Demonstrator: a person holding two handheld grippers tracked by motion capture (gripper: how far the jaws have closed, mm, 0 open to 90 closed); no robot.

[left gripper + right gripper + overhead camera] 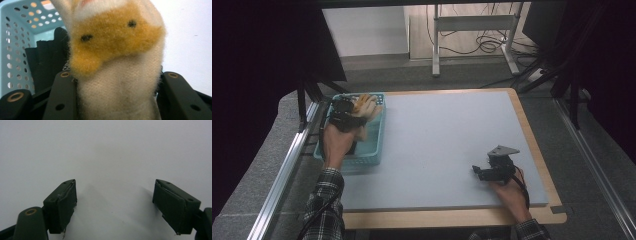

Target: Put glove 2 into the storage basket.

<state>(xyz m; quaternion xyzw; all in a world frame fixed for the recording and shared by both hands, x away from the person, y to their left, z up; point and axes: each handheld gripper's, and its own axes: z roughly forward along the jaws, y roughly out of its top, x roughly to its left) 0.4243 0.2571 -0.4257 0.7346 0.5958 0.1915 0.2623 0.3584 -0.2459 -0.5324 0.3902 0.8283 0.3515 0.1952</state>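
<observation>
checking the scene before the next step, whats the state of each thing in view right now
left tool: shut on the plush toy, held over the basket
plush toy: gripped by its pale body, face toward the camera
basket: upright at the table's left edge, something dark inside
right tool: open, nothing between its pads, low over the table
table: bare grey top
</observation>
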